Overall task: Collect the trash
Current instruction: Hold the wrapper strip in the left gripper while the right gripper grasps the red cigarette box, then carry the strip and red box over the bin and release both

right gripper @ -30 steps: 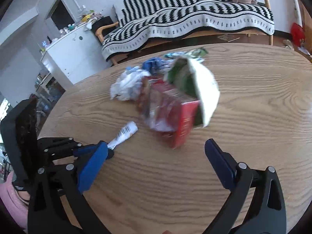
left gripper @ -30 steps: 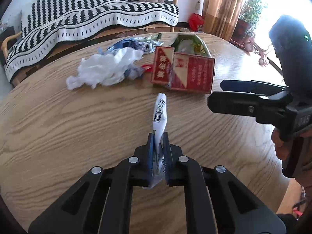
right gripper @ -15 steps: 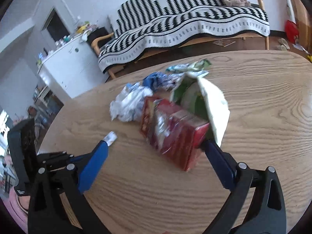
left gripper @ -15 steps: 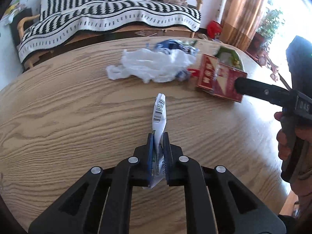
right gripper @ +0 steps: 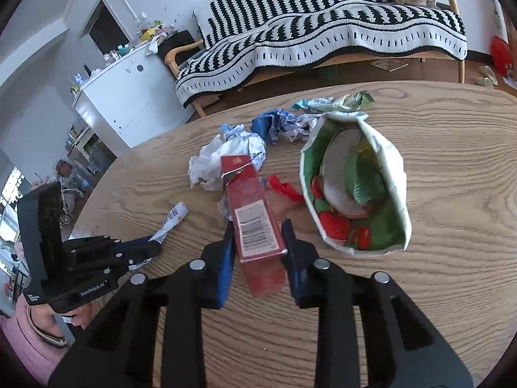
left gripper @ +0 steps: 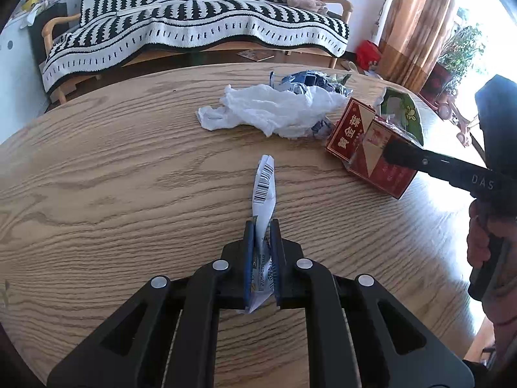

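Observation:
My left gripper (left gripper: 261, 226) is shut on a white wrapper (left gripper: 265, 184) with a barcode, held just above the wooden table (left gripper: 97, 194); the right wrist view shows this gripper (right gripper: 152, 249) at the lower left. My right gripper (right gripper: 258, 226) has its jaws closing on a red carton (right gripper: 248, 194), and the blue pads touch both of its sides. From the left wrist view, one finger (left gripper: 420, 161) lies against the carton (left gripper: 355, 132). An open green and white bag (right gripper: 391, 174) with scraps inside lies right of the carton.
Crumpled white plastic (left gripper: 274, 110), a blue foil wrapper (left gripper: 303, 80) and a green wrapper (right gripper: 352, 102) lie behind the carton. Beyond the table stand a sofa with a striped blanket (left gripper: 194, 22), a white cabinet (right gripper: 129, 97) and a curtain (left gripper: 416, 16).
My right gripper moved forward around the red carton and its jaws narrowed from wide apart onto the carton's sides. My left gripper shifted sideways, still holding the wrapper.

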Demonstrator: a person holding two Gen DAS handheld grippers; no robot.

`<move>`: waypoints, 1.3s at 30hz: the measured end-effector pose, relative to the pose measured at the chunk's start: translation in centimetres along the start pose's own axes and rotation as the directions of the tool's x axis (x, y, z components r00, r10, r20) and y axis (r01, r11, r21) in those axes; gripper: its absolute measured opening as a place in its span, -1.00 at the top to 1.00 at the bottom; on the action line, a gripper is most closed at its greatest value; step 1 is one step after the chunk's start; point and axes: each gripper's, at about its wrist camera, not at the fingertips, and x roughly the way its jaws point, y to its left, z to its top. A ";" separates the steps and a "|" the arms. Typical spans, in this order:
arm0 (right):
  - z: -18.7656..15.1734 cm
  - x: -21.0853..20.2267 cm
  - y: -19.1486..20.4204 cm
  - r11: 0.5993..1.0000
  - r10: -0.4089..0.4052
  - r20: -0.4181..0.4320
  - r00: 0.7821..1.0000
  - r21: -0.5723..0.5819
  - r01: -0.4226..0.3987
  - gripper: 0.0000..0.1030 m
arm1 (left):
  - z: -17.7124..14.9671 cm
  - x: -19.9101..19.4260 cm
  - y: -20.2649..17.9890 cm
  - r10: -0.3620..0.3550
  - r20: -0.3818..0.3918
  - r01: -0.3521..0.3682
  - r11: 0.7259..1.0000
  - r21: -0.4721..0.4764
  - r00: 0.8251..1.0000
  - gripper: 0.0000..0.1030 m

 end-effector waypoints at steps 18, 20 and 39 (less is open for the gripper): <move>-1.4 -6.6 2.4 0.998 -0.061 0.105 0.993 0.029 0.058 0.56 | 0.4 -1.8 -3.5 -0.084 0.032 0.084 0.996 0.021 0.996 0.83; -2.1 -9.3 2.6 0.996 -0.082 0.125 0.989 0.040 0.077 0.56 | 0.1 -2.5 -5.0 -0.091 0.031 0.090 0.995 0.041 0.995 0.83; -29.0 -35.7 -6.2 0.813 -0.449 0.117 0.886 0.464 0.352 0.56 | -16.0 -6.7 -34.3 -0.404 -0.316 0.479 0.851 0.215 0.858 0.83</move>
